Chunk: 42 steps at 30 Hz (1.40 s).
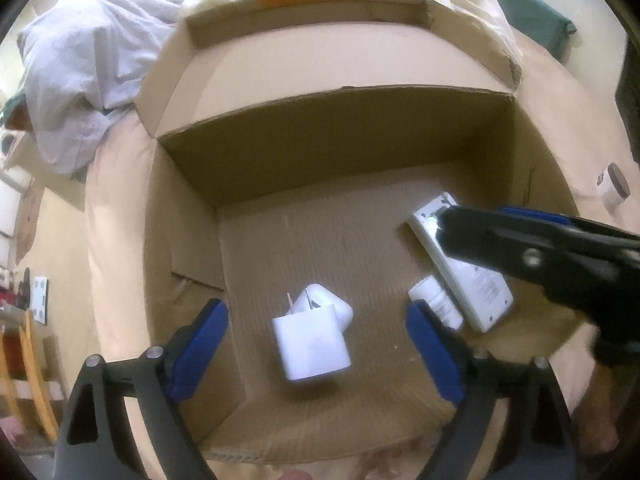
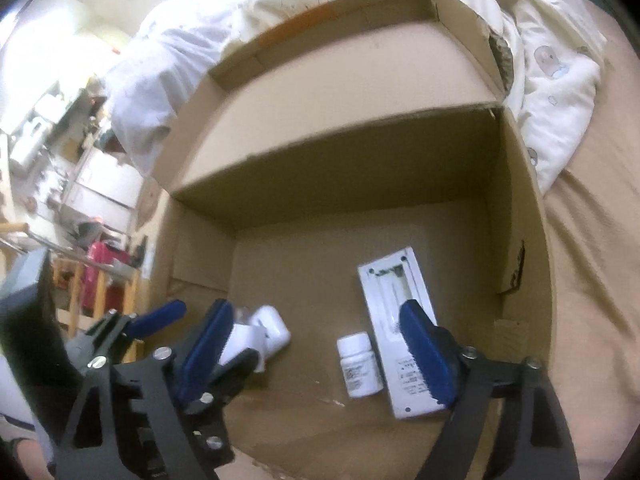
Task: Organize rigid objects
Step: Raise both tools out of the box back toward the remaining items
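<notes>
Left wrist view: open cardboard box (image 1: 192,240) on a bed with a beige sheet (image 1: 116,208); rumpled white bedding (image 1: 80,80) lies beyond the box's far flaps. Four walls stand up, the far one in shadow. The box floor is mostly bare toward the far wall and the left corner, leaving free room there.

Flat white device (image 1: 476,284), long, lies near the right wall, angled, one end under the right hand-held gripper (image 1: 444,236). That gripper reaches in from the right edge. In the right wrist view its blue pads stand wide apart, nothing pressed between them; the device (image 2: 394,308) and bottle (image 2: 359,364) lie on the floor below.

Left hand-held gripper (image 1: 318,344): jaws wide, holding nothing. The white plug adapter (image 1: 312,340) sits on the box floor between and below the pads, clear of both, prongs up. A white earbud-style case (image 1: 344,310) touches it behind.

Small white pill bottle (image 1: 436,300) lies just beside the device's near long edge, touching or nearly so.
</notes>
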Motion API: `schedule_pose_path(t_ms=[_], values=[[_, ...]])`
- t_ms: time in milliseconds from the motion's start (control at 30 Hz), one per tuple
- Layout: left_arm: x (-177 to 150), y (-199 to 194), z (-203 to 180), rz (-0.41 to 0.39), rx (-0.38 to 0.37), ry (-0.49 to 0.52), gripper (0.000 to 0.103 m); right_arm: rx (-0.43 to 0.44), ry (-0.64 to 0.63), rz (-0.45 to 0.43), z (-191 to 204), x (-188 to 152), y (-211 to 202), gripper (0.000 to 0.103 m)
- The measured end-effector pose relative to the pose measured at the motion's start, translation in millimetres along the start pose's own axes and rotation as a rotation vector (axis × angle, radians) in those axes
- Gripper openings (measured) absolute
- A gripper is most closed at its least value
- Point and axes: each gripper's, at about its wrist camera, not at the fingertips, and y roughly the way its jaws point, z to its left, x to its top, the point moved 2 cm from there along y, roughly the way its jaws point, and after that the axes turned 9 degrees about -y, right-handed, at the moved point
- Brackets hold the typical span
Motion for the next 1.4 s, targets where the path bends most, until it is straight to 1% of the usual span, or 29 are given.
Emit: schedule_pose_path(t_ms=[100, 233, 333, 433, 533, 700, 900, 1000, 1067, 1167, 1400], values=[[3, -1, 6, 0.006, -0.006, -0.033, 0.090, 0.014, -0.018, -0.028, 7, 3, -4, 0.103], [3, -5, 7, 0.003, -0.008, -0.055, 0.090, -0.008, -0.051, -0.057, 17, 4, -4, 0.103], [2, -7, 6, -0.012, 0.010, -0.041, 0.090, -0.010, -0.042, -0.073, 15, 5, -8, 0.103], [3, -9, 12, -0.026, 0.013, -0.039, 0.090, -0.021, -0.032, -0.109, 14, 5, -15, 0.103], [-1, -17, 13, -0.024, 0.002, -0.059, 0.090, -0.033, -0.030, -0.151, 13, 4, -25, 0.103], [-8, -33, 19, -0.029, -0.001, -0.076, 0.090, -0.069, -0.041, -0.175, 14, -2, -36, 0.103], [-19, -53, 30, -0.032, -0.013, -0.111, 0.090, -0.066, -0.008, -0.221, 10, -12, -62, 0.103], [-25, -63, 34, -0.041, -0.012, -0.123, 0.090, -0.075, 0.016, -0.224, 5, -19, -74, 0.103], [-30, -69, 38, -0.046, -0.021, -0.135, 0.090, -0.097, 0.022, -0.210, 3, -26, -80, 0.103], [-39, -77, 41, -0.046, -0.025, -0.146, 0.090, -0.107, 0.022, -0.197, 4, -39, -87, 0.103], [-63, -85, 49, -0.035, -0.046, -0.169, 0.090, -0.127, 0.004, -0.198, 13, -64, -105, 0.103]])
